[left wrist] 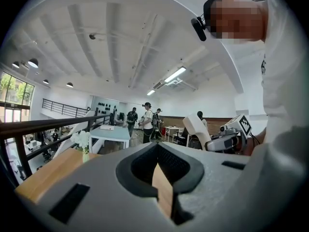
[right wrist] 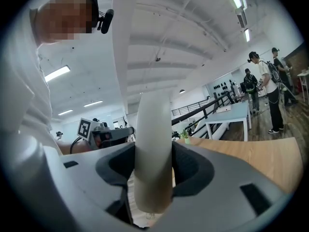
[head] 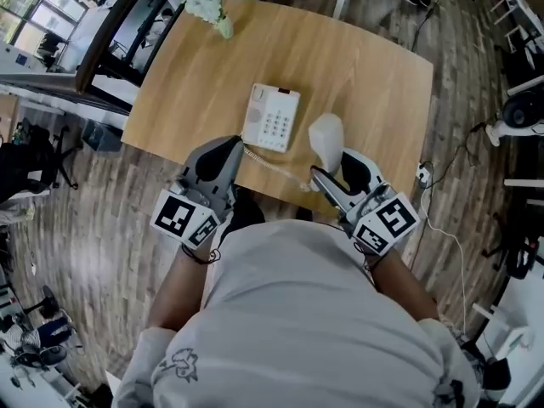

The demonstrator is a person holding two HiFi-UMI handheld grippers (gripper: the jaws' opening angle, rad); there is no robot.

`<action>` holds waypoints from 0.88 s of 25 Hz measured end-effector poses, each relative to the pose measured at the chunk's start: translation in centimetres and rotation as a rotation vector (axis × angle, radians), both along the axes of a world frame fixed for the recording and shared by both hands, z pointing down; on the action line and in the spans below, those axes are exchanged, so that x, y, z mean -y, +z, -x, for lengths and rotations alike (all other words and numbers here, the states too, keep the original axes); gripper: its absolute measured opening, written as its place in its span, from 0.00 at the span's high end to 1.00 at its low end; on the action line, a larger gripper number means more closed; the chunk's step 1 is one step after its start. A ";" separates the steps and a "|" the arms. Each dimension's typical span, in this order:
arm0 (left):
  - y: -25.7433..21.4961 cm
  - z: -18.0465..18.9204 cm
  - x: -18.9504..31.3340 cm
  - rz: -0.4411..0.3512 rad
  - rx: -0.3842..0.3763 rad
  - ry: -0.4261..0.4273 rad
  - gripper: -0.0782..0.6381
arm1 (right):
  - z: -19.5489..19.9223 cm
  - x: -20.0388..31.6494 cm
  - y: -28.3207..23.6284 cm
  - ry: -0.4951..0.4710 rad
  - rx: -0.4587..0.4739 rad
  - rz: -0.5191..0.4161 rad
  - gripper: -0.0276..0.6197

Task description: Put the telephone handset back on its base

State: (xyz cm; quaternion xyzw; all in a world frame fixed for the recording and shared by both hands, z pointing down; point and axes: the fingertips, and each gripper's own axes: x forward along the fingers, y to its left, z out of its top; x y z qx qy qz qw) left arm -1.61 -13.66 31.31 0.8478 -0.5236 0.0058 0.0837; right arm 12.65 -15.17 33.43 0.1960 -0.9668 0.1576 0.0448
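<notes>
1. The white telephone handset [right wrist: 153, 129] stands upright in the right gripper [head: 340, 177]. The jaws are clamped on its lower part, and its rounded upper end rises above the jaw tips, clear of the table.
2. The telephone base [head: 272, 117] lies flat ahead of the two grippers and between them, apart from the handset. It sits to the left of the right gripper's tips, with its keypad facing up.
3. A coiled cord [head: 274, 164] runs from the near edge of the base across the gap between the grippers toward the right gripper.
4. The left gripper [head: 223, 155] is left of the right one and well apart from it. Its jaws are drawn together with only a thin slit between them and nothing in it. Its tip is near the near-left corner of the base, though whether they touch cannot be told.
5. Both grippers are over the near edge of the wooden table [head: 365, 66].
6. A small vase of white flowers [head: 208, 7] stands at the far corner, well ahead of the left gripper.
7. Further off, past the table, the left gripper view shows several people [left wrist: 145, 122] standing by a pale blue table [left wrist: 108, 133], with a dark railing [left wrist: 48, 122] to the left of it.
</notes>
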 end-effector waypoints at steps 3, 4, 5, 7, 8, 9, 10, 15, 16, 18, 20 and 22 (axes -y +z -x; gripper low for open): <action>0.4 2.6 2.0 0.013 -0.012 0.043 0.88 | 2.2 1.2 0.4 0.045 -0.013 0.019 0.61; 0.4 3.4 2.5 0.013 -0.010 0.063 0.88 | 3.0 1.5 0.5 0.062 -0.016 0.027 0.61; 0.4 4.2 3.0 0.011 -0.007 0.083 0.88 | 3.8 1.7 0.7 0.078 -0.019 0.035 0.61; 0.3 6.0 3.8 0.009 -0.001 0.120 0.88 | 5.5 2.0 1.1 0.108 -0.027 0.048 0.61; 0.3 7.0 4.1 0.009 0.000 0.135 0.88 | 6.4 2.1 1.3 0.120 -0.031 0.054 0.61; 0.4 8.0 4.4 0.010 0.000 0.149 0.88 | 7.3 2.2 1.5 0.133 -0.034 0.059 0.61; 0.4 8.9 4.7 0.011 0.001 0.163 0.88 | 8.2 2.3 1.6 0.146 -0.037 0.063 0.61; 0.8 12.5 6.4 0.015 -0.004 0.251 0.88 | 11.9 2.8 2.4 0.233 -0.052 0.090 0.61; 1.0 12.9 6.6 0.017 -0.006 0.268 0.88 | 12.5 2.9 2.7 0.249 -0.055 0.096 0.61; 1.5 13.6 6.9 0.020 -0.007 0.298 0.88 | 13.5 3.1 3.2 0.275 -0.058 0.105 0.61; 2.1 14.1 7.2 0.026 -0.010 0.331 0.88 | 14.3 3.1 3.6 0.302 -0.060 0.111 0.61; 2.7 14.4 7.1 0.040 -0.020 0.369 0.88 | 14.9 2.7 4.0 0.336 -0.068 0.124 0.61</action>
